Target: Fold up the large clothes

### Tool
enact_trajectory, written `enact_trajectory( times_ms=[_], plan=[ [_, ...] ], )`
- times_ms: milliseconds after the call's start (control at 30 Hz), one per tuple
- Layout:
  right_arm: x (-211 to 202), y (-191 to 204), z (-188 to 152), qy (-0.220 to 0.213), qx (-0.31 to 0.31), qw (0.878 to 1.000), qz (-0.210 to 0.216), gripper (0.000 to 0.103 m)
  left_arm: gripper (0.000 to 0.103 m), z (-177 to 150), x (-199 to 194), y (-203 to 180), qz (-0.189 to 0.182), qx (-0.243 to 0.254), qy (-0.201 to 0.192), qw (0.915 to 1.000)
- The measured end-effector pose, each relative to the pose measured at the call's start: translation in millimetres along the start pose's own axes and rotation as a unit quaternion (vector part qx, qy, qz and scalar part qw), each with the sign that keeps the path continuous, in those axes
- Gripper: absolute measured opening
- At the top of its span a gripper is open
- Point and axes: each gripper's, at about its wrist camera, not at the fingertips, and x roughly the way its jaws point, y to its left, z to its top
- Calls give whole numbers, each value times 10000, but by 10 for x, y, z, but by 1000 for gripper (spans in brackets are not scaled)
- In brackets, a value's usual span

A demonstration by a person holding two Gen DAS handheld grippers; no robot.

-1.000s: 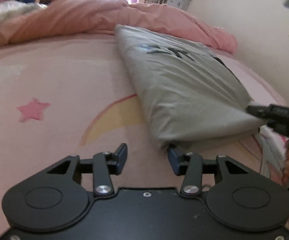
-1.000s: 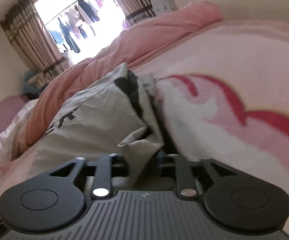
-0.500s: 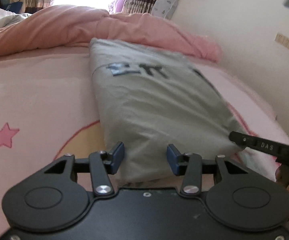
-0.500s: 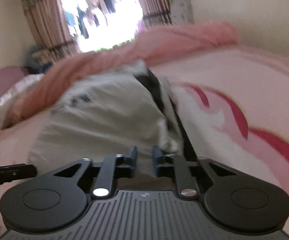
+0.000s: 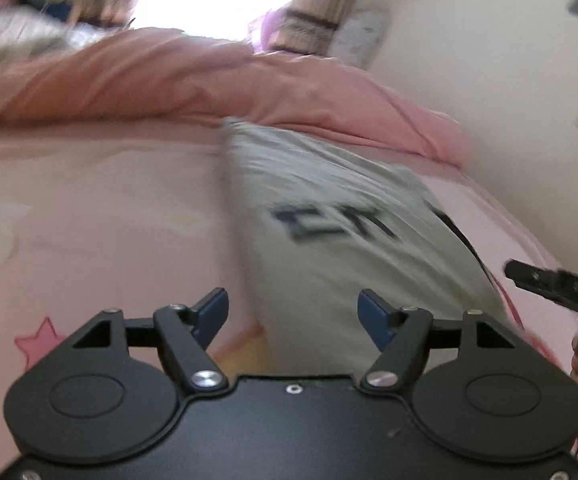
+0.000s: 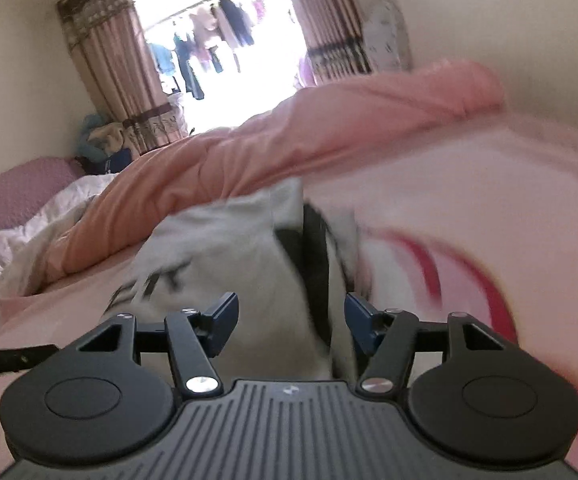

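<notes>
A grey garment with dark lettering point(image 5: 353, 248) lies folded into a long strip on the pink bed sheet point(image 5: 89, 220). It also shows in the right wrist view point(image 6: 225, 264), with a dark band along its right edge. My left gripper point(image 5: 293, 316) is open and empty, raised over the garment's near end. My right gripper point(image 6: 291, 322) is open and empty, also over the near end. The right gripper's finger point(image 5: 549, 280) shows at the right edge of the left wrist view. Both views are motion-blurred.
A rumpled pink duvet point(image 5: 209, 76) lies along the far side of the bed, with a white blanket point(image 6: 29, 240) to the left. A cream wall point(image 5: 509, 80) runs close on the right. Curtains and a bright window point(image 6: 217, 40) are behind.
Both grippers have opened wide and lifted back from the garment's near end. The right gripper, shut on the grey cloth a second ago, has let it go.
</notes>
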Motion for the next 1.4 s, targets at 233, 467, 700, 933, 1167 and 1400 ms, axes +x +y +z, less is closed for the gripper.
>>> enact_trajectory(
  times_ms=[233, 467, 700, 933, 1167, 1400],
  plan=[
    [841, -167, 280, 413, 438, 9979, 247, 70, 71, 307, 712, 519, -385, -1176, 300, 9919],
    [1044, -103, 316, 397, 354, 9982, 290, 32, 71, 410, 1007, 448, -919, -1327, 294, 9865],
    [772, -92, 376, -65, 128, 9999, -64, 12, 71, 521, 944, 52, -728, -608, 157, 9954],
    [1069, -288, 179, 368, 387, 9983, -217, 15, 82, 436, 1193, -31, -387, 25, 265, 9989],
    [417, -398, 172, 197, 814, 9963, -172, 46, 80, 390, 805, 81, -541, -402, 367, 9970],
    [-646, -660, -564, 208, 1587, 9871, 36, 58, 81, -316, -317, -47, -572, 265, -58, 9980]
  ],
)
